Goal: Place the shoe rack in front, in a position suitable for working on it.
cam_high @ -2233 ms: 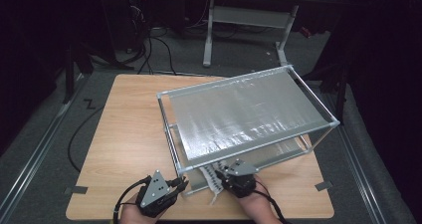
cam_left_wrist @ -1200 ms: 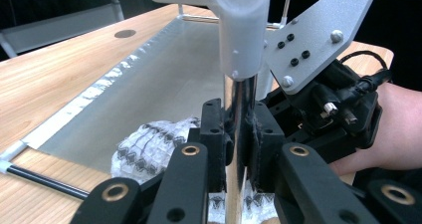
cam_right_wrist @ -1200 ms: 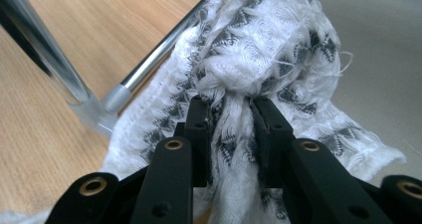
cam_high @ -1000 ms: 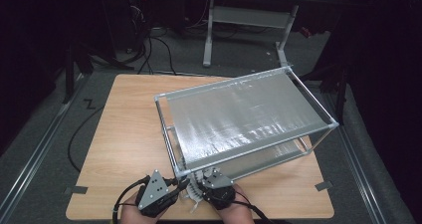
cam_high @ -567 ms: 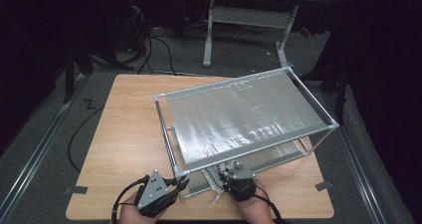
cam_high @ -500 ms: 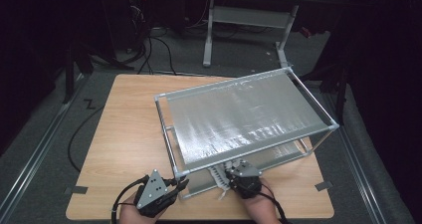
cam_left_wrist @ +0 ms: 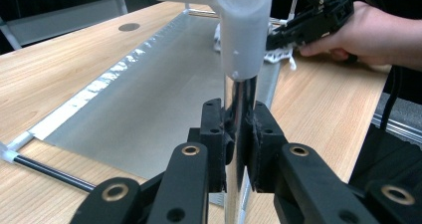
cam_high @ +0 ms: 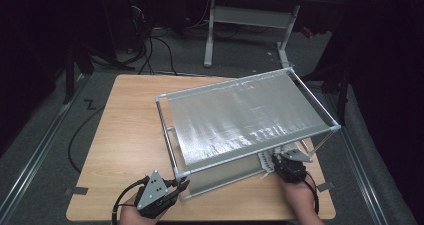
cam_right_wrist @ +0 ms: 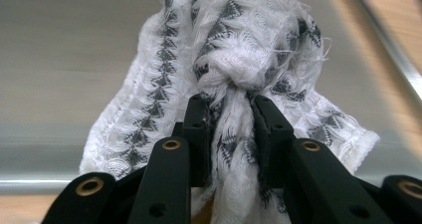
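A white cloth with a grey woven pattern [cam_right_wrist: 234, 69] is pinched at a bunched fold between the jaws of the right gripper [cam_right_wrist: 230, 134], clenched on it. It is held at the near right corner of the two-tier rack [cam_high: 240, 115], at the lower tier, apparently so it can be laid there. The rack's near left corner post [cam_left_wrist: 240, 99] is clamped by the left gripper [cam_left_wrist: 238, 144], probably to steady the frame on the wooden table [cam_high: 125, 130].
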Motion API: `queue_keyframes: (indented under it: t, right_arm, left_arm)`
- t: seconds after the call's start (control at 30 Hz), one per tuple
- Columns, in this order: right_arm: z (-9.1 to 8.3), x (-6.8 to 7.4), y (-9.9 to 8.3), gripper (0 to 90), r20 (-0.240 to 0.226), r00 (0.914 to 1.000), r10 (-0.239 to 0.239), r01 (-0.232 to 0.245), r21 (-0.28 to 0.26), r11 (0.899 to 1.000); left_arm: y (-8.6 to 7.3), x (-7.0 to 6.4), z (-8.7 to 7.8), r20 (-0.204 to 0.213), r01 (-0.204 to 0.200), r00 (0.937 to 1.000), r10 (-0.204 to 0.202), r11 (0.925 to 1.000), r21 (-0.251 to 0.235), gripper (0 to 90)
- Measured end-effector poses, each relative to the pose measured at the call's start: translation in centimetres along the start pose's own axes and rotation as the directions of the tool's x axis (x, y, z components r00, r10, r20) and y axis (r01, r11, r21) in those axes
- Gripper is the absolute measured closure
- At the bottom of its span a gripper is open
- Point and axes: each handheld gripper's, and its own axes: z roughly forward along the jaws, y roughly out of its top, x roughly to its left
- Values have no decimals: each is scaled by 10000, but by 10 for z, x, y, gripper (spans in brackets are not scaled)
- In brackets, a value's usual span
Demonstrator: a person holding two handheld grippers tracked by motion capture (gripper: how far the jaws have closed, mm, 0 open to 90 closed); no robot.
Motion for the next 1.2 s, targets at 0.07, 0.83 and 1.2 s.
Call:
queue_keyframes:
  t: [0.07,0.83,1.2]
  right_arm:
    - [0,-12,-1,711,262,9996,83,-85,75,9999]
    - [2,-46,-2,670,919,9904,1028,-1059,296,9939]
    - [2,-29,-1,620,369,9976,594,-605,282,9978]
  left_arm:
    - [0,0,-1,-6,6,10000,-6,10000,24,798]
    - [-1,2,-2,49,-113,9999,113,9999,1,797]
    - [-1,2,-2,51,-121,9999,121,9999,16,797]
